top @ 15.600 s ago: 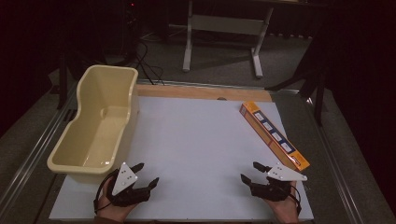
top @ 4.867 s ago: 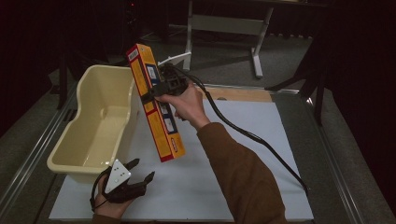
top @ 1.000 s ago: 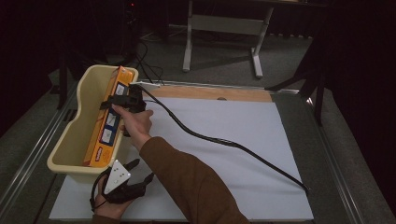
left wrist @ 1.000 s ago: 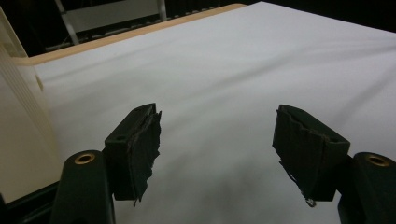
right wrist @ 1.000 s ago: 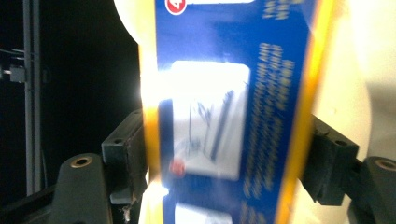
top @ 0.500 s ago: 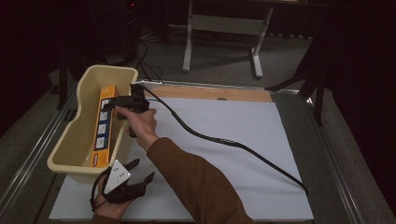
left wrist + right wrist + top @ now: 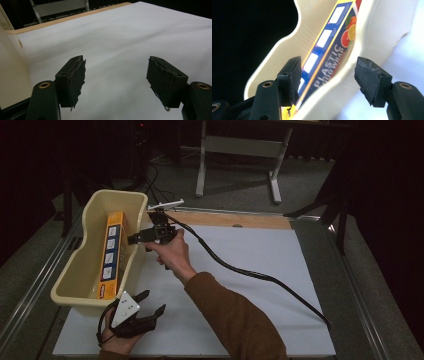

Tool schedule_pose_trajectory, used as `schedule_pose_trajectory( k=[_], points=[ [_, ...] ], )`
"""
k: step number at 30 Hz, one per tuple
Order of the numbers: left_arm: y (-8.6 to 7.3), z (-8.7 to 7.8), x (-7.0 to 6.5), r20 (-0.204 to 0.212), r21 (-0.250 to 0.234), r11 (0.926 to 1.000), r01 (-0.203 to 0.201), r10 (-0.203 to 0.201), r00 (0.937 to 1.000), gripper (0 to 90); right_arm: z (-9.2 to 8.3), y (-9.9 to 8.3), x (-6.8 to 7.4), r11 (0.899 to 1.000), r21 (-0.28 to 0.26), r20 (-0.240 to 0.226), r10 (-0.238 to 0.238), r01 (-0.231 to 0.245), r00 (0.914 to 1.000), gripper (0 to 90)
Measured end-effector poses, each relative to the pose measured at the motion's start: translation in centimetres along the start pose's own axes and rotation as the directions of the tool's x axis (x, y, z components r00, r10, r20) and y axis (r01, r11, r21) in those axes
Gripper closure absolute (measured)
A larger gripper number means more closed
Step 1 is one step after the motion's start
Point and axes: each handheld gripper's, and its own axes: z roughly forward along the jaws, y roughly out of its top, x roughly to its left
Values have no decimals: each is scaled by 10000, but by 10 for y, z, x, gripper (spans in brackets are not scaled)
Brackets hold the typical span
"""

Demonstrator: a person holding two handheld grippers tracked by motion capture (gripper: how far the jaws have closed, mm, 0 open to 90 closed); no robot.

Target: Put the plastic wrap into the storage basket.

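A long orange cardboard box (image 7: pixel 112 251) of plastic wrap is lying inside the smooth cream plastic tub (image 7: pixel 88 289) on the white-sheeted bench (image 7: pixel 260 260). The right gripper (image 7: pixel 134 239) is hovering at the tub's rim, jaws apart and empty. The left gripper (image 7: pixel 151 303) is resting on the bench, jaws wide.

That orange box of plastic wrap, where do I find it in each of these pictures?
High view: the box lies lengthwise inside the cream tub, at the left.
Left gripper view: not in it; the tub's wall is at the left edge.
Right gripper view: the box runs diagonally inside the tub, beyond the open jaws.
Shared landmark: the tub.
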Motion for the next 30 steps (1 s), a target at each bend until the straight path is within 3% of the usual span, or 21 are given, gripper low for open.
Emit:
schedule_pose_trajectory(
  k=[1,4,5,6,7,8,9,10,12,13,14,15,16,17,18,20,21,23,24,26,30],
  points=[
    [0,0,0,11,2,10000,12,-12,10000,307,-4,-2,0,9995,-44,14,-305,305,9995,370],
    [0,0,0,5,-3,10000,-11,11,10000,306,-20,-12,-1,9851,-118,655,-1707,1718,9831,362],
    [0,0,0,5,-3,10000,-11,11,10000,306,-20,-12,-1,9851,-118,655,-1707,1718,9831,362],
    [1,0,0,-1,-4,10000,-6,6,10000,306,-30,-19,-5,9739,-53,1021,-2254,2271,9689,357],
    [1,0,0,-1,-4,10000,-6,6,10000,306,-30,-19,-5,9739,-53,1021,-2254,2271,9689,357],
    [1,0,-1,-18,3,10000,-9,10,10000,306,-39,-27,-10,9613,63,1426,-2734,2753,9513,353],
    [1,0,-1,-18,3,10000,-9,10,10000,306,-39,-27,-10,9613,63,1426,-2734,2753,9513,353],
    [1,0,-1,-1,8,10000,-28,28,10000,306,-48,-37,-17,9427,286,1893,-3316,3324,9242,353],
    [1,1,-1,0,12,10000,-47,47,10000,306,-56,-47,-26,9288,599,2176,-3698,3658,9033,356],
    [1,1,-1,0,12,10000,-47,47,10000,306,-56,-47,-26,9288,599,2176,-3698,3658,9033,356],
    [1,1,-1,12,35,10000,-61,61,10000,306,-65,-60,-38,9127,891,2549,-4079,3987,8767,358],
    [1,1,-1,12,35,10000,-61,61,10000,306,-65,-60,-38,9127,891,2549,-4079,3987,8767,358],
    [1,1,-1,9,56,10000,-47,47,10000,305,-72,-71,-45,8968,1106,2864,-4416,4285,8503,358],
    [1,1,-1,9,56,10000,-47,47,10000,305,-72,-71,-45,8968,1106,2864,-4416,4285,8503,358],
    [1,1,-1,14,32,10000,-14,14,10000,305,-82,-86,-53,8676,1261,3339,-4937,4810,8030,354],
    [1,1,0,5,37,10000,18,-18,10000,303,-89,-98,-59,8513,1166,3485,-5173,5115,7816,349],
    [1,1,0,5,37,10000,18,-18,10000,303,-89,-98,-59,8513,1166,3485,-5173,5115,7816,349],
    [1,2,-1,10,68,10000,41,-41,10000,302,-98,-114,-66,8427,984,3580,-5263,5293,7713,336],
    [1,2,-1,4,68,10000,37,-37,10000,301,-105,-125,-72,8364,909,3759,-5315,5405,7591,331],
    [0,2,-1,0,61,10000,51,-51,10000,301,-113,-137,-78,8329,880,3934,-5330,5464,7491,324],
    [0,2,0,0,76,10000,57,-57,10000,301,-134,-159,-93,8375,678,4128,-5183,5422,7489,308]
  ],
)
